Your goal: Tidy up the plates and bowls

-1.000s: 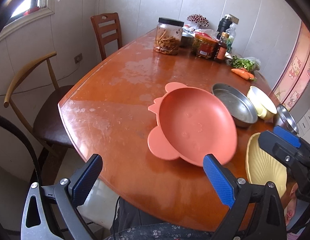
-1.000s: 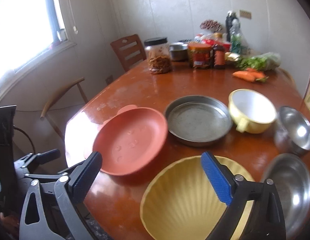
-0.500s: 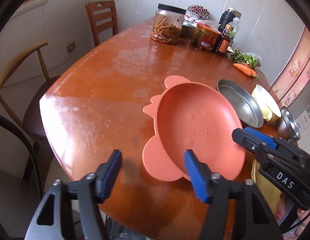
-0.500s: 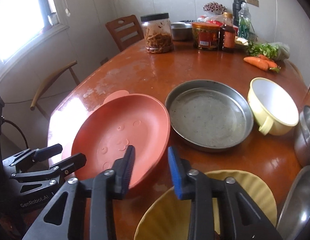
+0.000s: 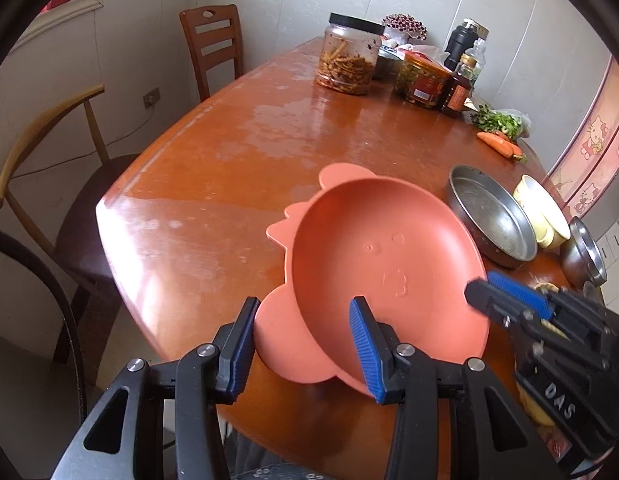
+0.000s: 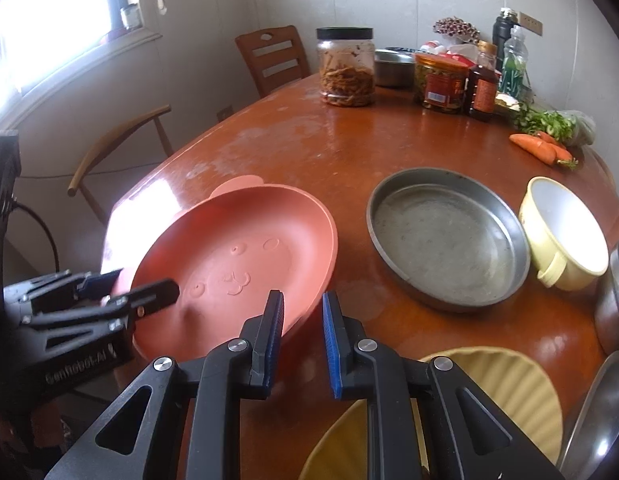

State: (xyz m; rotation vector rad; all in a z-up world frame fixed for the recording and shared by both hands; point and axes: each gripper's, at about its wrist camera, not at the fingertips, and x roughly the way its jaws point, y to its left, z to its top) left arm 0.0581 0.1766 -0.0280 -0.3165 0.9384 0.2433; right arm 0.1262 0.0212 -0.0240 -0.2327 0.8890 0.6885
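An orange animal-shaped plate [image 5: 373, 268] [image 6: 245, 256] lies near the table's front edge, tilted with its near rim raised. My left gripper [image 5: 303, 350] is partly closed, its jaws on either side of the plate's near rim, not touching it. It also shows in the right wrist view [image 6: 145, 286]. My right gripper [image 6: 303, 334] has narrowed to a small gap at the plate's right rim, and it shows in the left wrist view [image 5: 505, 294]. A round metal pan [image 6: 447, 236] and a pale yellow bowl [image 6: 561, 232] sit to the right.
A ribbed yellow bowl [image 6: 505, 392] lies under my right gripper, with steel bowls [image 6: 613, 280] at the far right. Jars [image 5: 349, 58], bottles, greens and carrots [image 6: 543, 148] stand at the table's far end. Chairs [image 5: 41, 148] stand along the left side.
Both grippers have narrowed from wide open and moved in on the orange plate's near rim. The plate has tipped up at its near edge.
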